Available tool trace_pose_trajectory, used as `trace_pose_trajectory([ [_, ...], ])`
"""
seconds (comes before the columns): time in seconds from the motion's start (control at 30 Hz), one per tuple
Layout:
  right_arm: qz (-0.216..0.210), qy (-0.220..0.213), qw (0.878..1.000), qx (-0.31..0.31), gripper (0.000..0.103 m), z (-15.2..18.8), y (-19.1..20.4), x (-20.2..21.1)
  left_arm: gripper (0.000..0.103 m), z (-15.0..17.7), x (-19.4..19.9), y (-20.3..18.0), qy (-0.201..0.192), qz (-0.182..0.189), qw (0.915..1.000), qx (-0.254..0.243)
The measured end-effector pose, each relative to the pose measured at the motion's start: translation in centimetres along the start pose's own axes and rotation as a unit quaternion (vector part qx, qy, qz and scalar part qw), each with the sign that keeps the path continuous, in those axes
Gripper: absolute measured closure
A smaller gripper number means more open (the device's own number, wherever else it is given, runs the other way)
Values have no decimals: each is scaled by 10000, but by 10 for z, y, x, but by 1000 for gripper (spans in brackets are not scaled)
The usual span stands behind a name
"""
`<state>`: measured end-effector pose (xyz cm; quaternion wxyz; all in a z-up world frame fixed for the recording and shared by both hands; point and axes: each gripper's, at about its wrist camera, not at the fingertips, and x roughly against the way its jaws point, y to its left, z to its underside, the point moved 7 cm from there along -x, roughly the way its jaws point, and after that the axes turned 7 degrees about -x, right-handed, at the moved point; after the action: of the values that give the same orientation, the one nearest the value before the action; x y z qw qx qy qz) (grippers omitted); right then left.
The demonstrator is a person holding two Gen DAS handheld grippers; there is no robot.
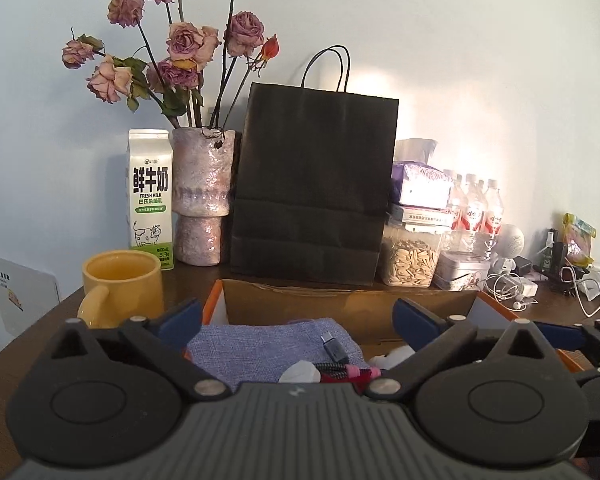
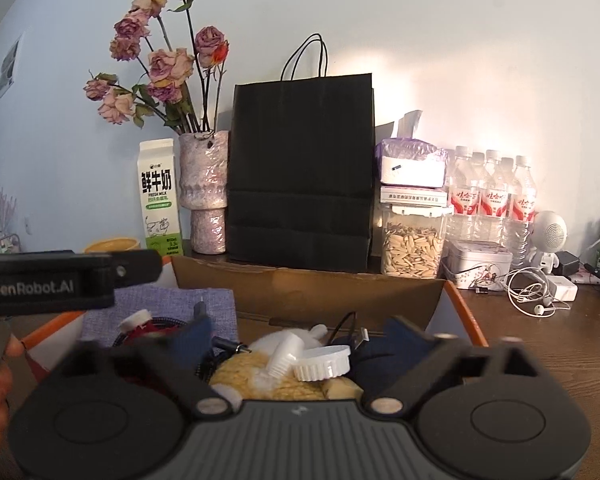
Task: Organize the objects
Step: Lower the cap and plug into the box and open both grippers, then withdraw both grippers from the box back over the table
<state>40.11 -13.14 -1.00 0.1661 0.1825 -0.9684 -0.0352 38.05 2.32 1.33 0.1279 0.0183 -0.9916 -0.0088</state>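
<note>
A wooden desk (image 1: 28,344) held a tall black paper bag (image 1: 314,184) against the wall. In front of it stood an open cardboard box (image 1: 348,304) with orange edges, containing a blue cloth (image 1: 268,344), a white ridged cap (image 2: 324,362) and cables. The left gripper (image 1: 296,320) and right gripper (image 2: 296,336) both hovered over the box, claws spread wide, gripping nothing. A drop-off seemed finished; next, another loose item needed choosing.

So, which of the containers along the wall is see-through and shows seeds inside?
The clear jar right of the black paper bag; the milk carton and vase are opaque.
</note>
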Motion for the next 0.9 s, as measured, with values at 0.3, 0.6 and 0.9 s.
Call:
trace_pose_trajectory([
  [0.3,24,66,10000,30,0,2,1,0,0,2,-1,-2,67,7,10000,-19],
  [0.6,37,82,10000,34,0,2,1,3,0,3,1,-2,64,28,10000,3],
  [0.9,31,59,9999,96,0,5,2,14,0,8,12,1,-26,15,10000,8],
])
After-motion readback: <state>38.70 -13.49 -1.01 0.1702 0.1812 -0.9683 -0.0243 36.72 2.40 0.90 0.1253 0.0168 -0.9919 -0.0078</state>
